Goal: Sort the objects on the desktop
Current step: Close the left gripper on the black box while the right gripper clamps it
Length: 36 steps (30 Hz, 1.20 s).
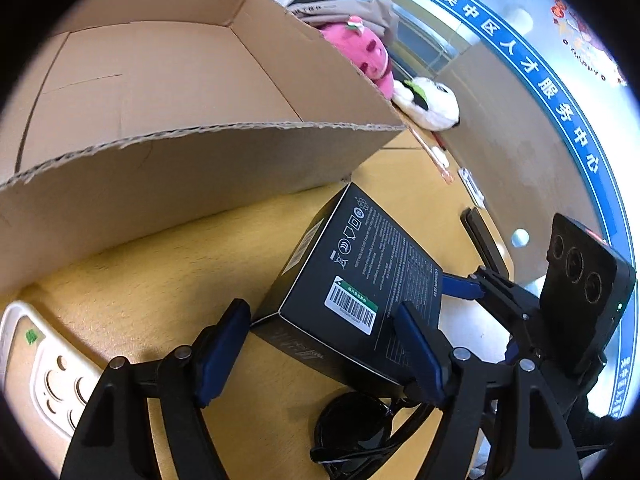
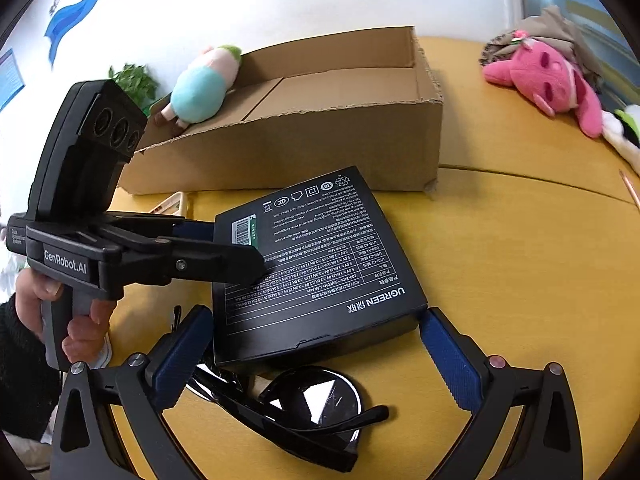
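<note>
A black UGREEN box lies on the yellow table in front of an open cardboard box. My left gripper has its blue pads on both sides of the black box's near end, and it shows in the right wrist view with fingers over the box's left edge. My right gripper is open, its pads astride the box's near edge without touching; it shows in the left wrist view. Black sunglasses lie just below the box.
A white phone case lies at the left. A pink plush and a white plush sit at the table's far side. A teal plush leans on the cardboard box. A pen lies near the wall.
</note>
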Each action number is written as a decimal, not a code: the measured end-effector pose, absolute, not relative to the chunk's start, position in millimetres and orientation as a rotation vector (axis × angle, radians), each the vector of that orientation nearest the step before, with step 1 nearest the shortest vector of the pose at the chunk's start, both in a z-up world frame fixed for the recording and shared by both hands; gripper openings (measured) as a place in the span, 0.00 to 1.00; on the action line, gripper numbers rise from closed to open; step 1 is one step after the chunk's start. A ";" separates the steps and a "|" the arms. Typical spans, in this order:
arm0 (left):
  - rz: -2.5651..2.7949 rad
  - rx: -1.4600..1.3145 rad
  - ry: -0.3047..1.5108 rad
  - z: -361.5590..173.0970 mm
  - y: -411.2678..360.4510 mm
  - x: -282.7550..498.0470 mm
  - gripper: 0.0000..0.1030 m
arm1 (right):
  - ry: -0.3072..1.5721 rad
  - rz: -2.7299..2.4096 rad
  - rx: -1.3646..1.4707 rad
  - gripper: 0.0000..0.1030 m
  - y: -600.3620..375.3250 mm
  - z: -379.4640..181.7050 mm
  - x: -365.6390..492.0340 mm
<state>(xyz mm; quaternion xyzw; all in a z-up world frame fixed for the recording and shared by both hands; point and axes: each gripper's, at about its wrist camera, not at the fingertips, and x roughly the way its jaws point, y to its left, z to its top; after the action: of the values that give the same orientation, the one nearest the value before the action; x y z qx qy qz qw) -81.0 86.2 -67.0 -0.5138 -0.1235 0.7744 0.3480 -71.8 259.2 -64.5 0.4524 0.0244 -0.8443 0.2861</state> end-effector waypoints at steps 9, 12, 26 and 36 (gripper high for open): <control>1.994 -1.347 -0.273 -65.5 91.4 -83.8 0.74 | 0.008 -2.332 1.258 1.00 255.8 -62.8 -63.8; 2.011 -1.347 -0.288 -65.8 89.5 -79.8 0.74 | 0.016 -2.326 1.251 1.00 256.3 -62.7 -62.5; 2.064 -1.372 -0.355 -66.0 80.5 -77.4 0.73 | 0.068 -2.252 1.303 1.00 249.1 -60.6 -70.3; 2.033 -1.379 -0.347 -65.7 78.8 -81.3 0.73 | -0.039 -2.203 1.388 1.00 254.7 -60.8 -75.0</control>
<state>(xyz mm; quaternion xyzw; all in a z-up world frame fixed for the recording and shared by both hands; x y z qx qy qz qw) -81.3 78.8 -65.7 -0.5259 -0.1323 0.7751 0.3244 -75.0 254.7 -60.8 0.5138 -0.0143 -0.8156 0.2658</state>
